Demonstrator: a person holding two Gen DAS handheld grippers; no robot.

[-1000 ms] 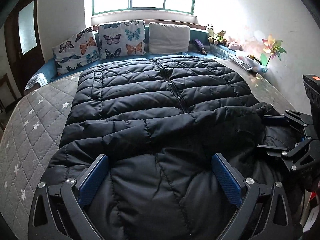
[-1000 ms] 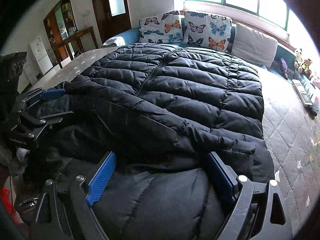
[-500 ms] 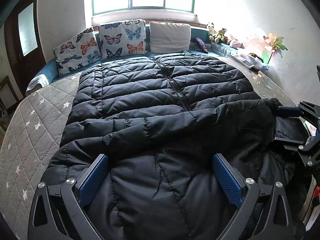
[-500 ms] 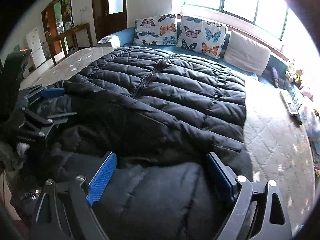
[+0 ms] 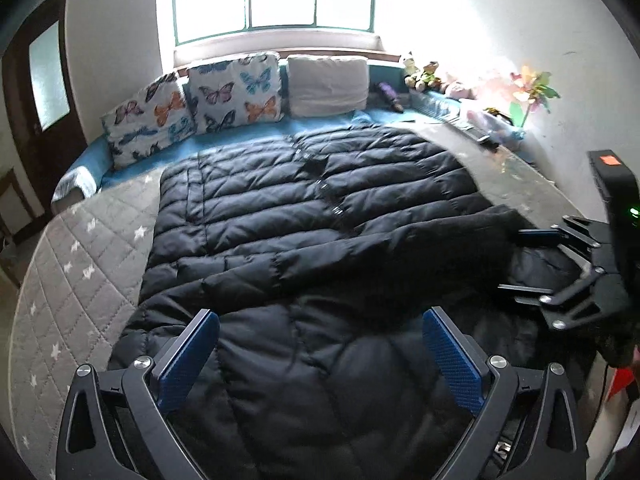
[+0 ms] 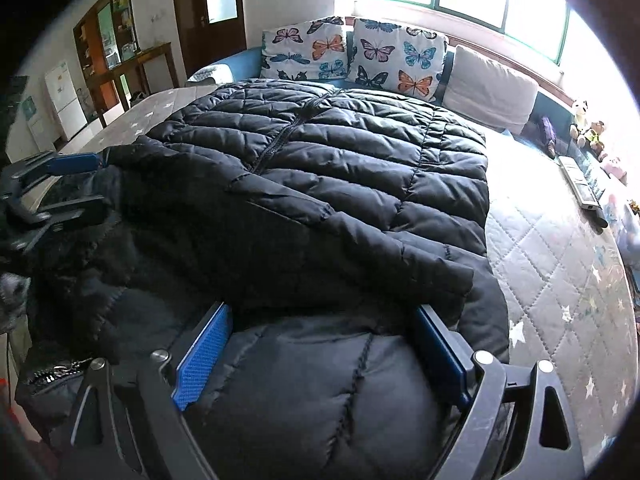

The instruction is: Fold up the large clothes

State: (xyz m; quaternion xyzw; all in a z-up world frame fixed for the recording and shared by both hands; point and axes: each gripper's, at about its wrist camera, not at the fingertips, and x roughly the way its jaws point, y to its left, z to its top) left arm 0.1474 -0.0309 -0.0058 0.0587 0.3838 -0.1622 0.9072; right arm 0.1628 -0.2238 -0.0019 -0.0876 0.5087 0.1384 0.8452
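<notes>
Jacket (image 5: 320,216) spread across bed (image 5: 80,272), near edge. Left gripper (image 5: 320,354) and right gripper (image 6: 324,354) both wide, straddling fabric, ungripped; likely lining up next fold.

Black quilted puffer jacket (image 5: 304,216): spread on the grey star-quilted mattress (image 5: 80,264), ahead of both grippers.
Butterfly-print cushions (image 5: 236,92): beyond the jacket, under the window.
Folded sleeve (image 6: 340,232): across the jacket, just ahead of the tools.

We see bare bed (image 6: 560,280) along both side edges of the jacket (image 5: 312,216); pillows (image 5: 236,92) line the head edge, remotes (image 6: 580,184) the right edge.
</notes>
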